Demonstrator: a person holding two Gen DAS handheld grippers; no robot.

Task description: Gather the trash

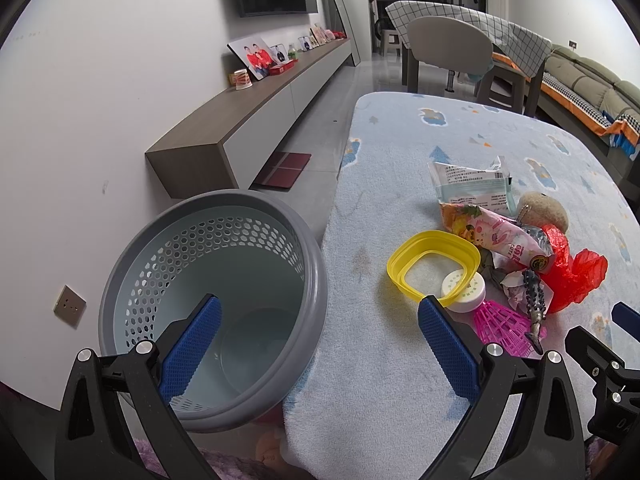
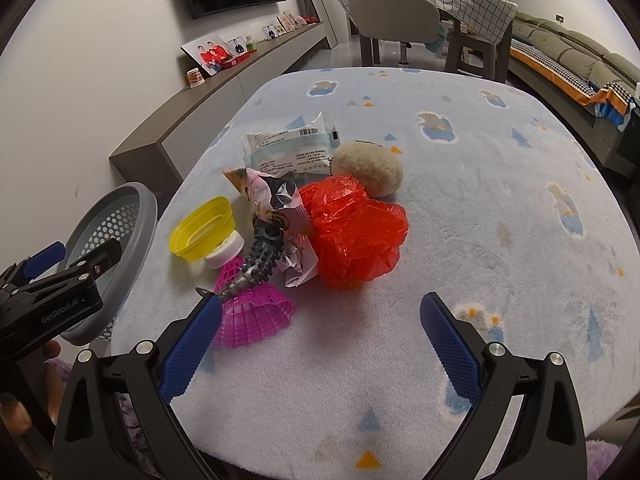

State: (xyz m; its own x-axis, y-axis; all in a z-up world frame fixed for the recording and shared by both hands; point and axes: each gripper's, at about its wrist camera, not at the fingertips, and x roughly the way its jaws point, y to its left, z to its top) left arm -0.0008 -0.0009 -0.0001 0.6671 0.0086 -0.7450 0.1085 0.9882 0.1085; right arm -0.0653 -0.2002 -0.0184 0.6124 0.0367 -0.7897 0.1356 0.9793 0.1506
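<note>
Blue ribbed pads sit nearest our lenses, two on each tool, four in all. We see the right gripper (image 2: 320, 312) spread wide with nothing between its pads, hovering low over the pale blue fleece cover of the table (image 2: 500, 168). Its left pad lies just beside the pink shuttlecock (image 2: 256, 314); the rest of the trash pile is ahead and slightly left of the gap.

We see the left gripper (image 1: 318, 318) also spread and empty. Its left pad hangs over the mouth of the grey waste basket (image 1: 120, 264), and its right pad overlaps the near rim of the yellow ring (image 1: 434, 240) in our view; whether they touch we cannot tell.

We count one of each in the pile: the yellow ring, a white round lid (image 2: 226, 252) touching it, the pink shuttlecock, a dark knobbly toy fish (image 2: 256, 268) lying across the shuttlecock, a crumpled red plastic bag (image 2: 356, 228), a pink snack wrapper (image 2: 272, 196), a white printed packet (image 2: 292, 148) at the far side, and a beige fluffy ball (image 2: 370, 168) just beyond the red bag. A scrap of crumpled paper (image 2: 298, 266) lies between fish and bag.

The basket stands off the table's left edge, beside the wall, its upper wall perforated. We see only its bare bottom inside.
</note>
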